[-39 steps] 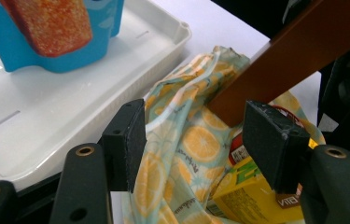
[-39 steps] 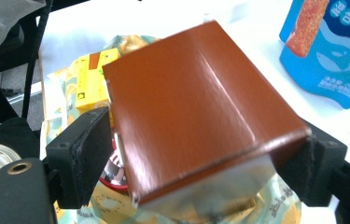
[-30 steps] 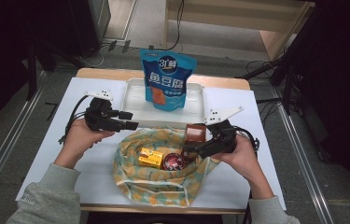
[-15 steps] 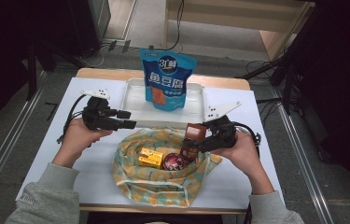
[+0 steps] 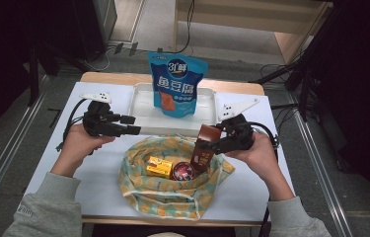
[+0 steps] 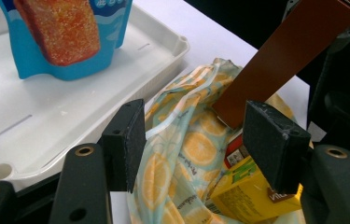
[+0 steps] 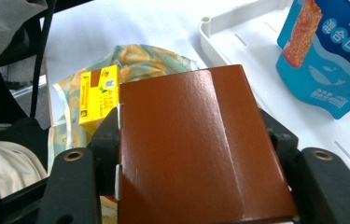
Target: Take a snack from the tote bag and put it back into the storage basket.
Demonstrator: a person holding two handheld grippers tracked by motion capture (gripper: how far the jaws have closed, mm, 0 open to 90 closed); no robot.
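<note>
High view gives us the whole table: our right gripper (image 5: 211, 144), right of centre, has just been closing and now clamps the brown carton (image 5: 205, 147) upright over the right rim of the orange-print bag (image 5: 170, 197). Our left gripper (image 5: 130, 125), at the left, hangs unclenched with nothing between its pads. Right gripper view adds what that angle hides: both black pads pressed against the brown carton's (image 7: 196, 144) 2 side edges. Left gripper view shows its 2 jaws spread wide, the bag's mouth beyond them. The bag holds a yellow box (image 5: 159, 166) and a round red tin (image 5: 183, 171). The white tray (image 5: 142, 106) above it holds 1 blue snack pouch (image 5: 175, 81), standing upright.
</note>
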